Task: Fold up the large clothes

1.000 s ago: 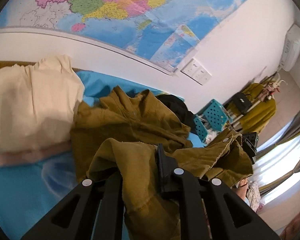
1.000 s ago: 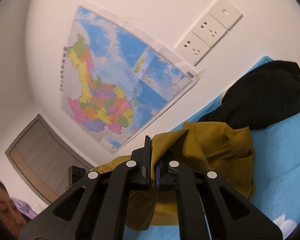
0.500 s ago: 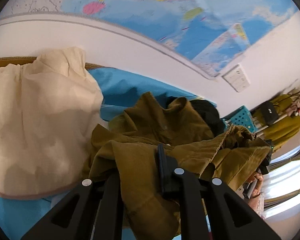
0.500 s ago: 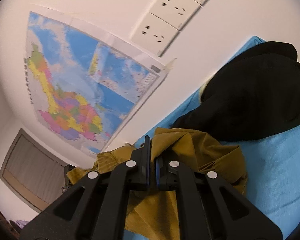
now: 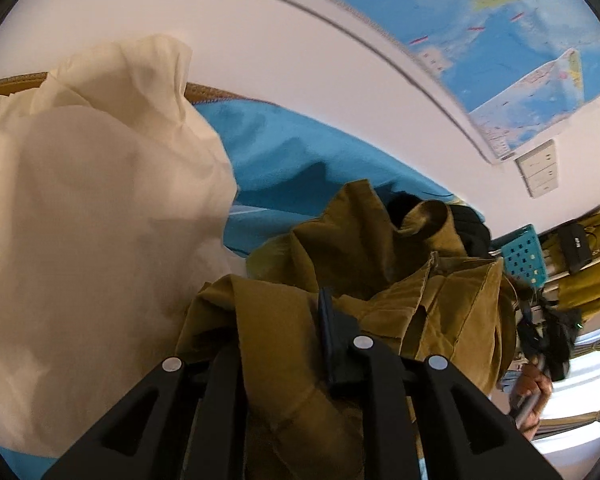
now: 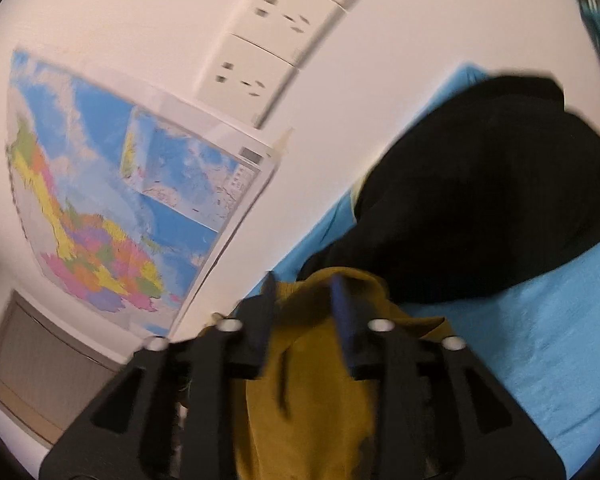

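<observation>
A bed covered by a blue sheet [image 5: 284, 168] fills the lower part of both views, set against a white wall that carries a large coloured map [image 6: 132, 200] and a row of white sockets [image 6: 272, 36]. On the sheet's left in the left wrist view lies a big cream garment [image 5: 84, 216], bunched and rising toward the wall. Beside it, near the middle of the bed, sits the olive-brown corduroy garment [image 5: 380, 264], crumpled in a heap with a collar or cuff standing up. A black garment [image 6: 480, 192] lies just behind it against the wall. The left claw [image 5: 284, 320] has a fold of the olive cloth draped between its fingers, which are beginning to part while cloth is still pinched there. The right claw [image 6: 302, 304] is opening, its fingers standing apart with the olive cloth lying loose between them. A turquoise perforated basket [image 5: 522, 256] stands beyond the bed.
</observation>
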The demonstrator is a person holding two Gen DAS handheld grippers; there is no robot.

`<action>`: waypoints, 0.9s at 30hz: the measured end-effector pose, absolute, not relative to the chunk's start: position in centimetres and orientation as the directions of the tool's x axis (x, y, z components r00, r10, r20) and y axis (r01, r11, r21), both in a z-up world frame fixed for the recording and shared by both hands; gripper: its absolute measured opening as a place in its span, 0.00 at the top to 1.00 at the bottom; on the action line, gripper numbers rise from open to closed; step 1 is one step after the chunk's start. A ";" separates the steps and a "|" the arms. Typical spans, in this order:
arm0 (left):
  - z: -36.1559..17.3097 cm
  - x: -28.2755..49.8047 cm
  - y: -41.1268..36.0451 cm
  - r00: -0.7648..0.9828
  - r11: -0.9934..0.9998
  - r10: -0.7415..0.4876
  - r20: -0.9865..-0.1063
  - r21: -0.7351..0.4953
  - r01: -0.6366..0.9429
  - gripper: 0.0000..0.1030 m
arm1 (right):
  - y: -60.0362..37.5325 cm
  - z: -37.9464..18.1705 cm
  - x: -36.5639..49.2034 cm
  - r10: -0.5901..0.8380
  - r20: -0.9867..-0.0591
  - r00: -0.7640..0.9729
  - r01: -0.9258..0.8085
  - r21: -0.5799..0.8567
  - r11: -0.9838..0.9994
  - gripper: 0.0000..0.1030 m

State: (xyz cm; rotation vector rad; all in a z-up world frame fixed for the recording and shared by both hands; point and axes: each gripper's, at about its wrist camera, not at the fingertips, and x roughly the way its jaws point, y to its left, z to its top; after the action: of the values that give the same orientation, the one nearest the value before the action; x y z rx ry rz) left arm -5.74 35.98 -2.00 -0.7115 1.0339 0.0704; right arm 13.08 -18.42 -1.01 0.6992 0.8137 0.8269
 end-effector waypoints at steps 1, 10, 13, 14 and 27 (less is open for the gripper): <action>-2.1 -5.6 35.9 0.531 0.778 -0.269 -0.804 -0.506 -0.373 0.86 | -18.2 -0.4 12.0 0.829 -0.349 0.436 -0.390 0.757 0.524 0.44; 0.1 -8.4 36.0 0.648 0.696 -0.405 -0.645 -0.677 -0.238 0.52 | -7.9 -2.0 6.1 0.664 -0.649 0.371 -0.712 0.261 0.652 0.32; 1.8 -10.8 35.0 0.723 0.688 -0.435 -0.536 -0.716 -0.116 0.18 | -6.8 -3.7 6.8 0.610 -0.689 0.392 -0.708 0.198 0.678 0.68; 2.4 -11.3 34.3 0.726 0.711 -0.439 -0.530 -0.698 -0.080 0.18 | -7.0 -4.0 7.2 0.618 -0.682 0.391 -0.709 0.205 0.675 0.80; -2.9 -5.1 23.0 0.517 0.988 -0.099 -0.850 -0.147 -0.053 0.84 | -10.3 2.8 8.2 0.653 -0.459 0.602 -0.644 0.204 0.737 0.97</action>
State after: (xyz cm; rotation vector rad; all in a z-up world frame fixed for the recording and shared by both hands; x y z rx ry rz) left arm -5.07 22.96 -2.93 -0.1621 1.0286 -0.0278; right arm 8.15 -10.31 2.83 0.0181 0.5394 0.7517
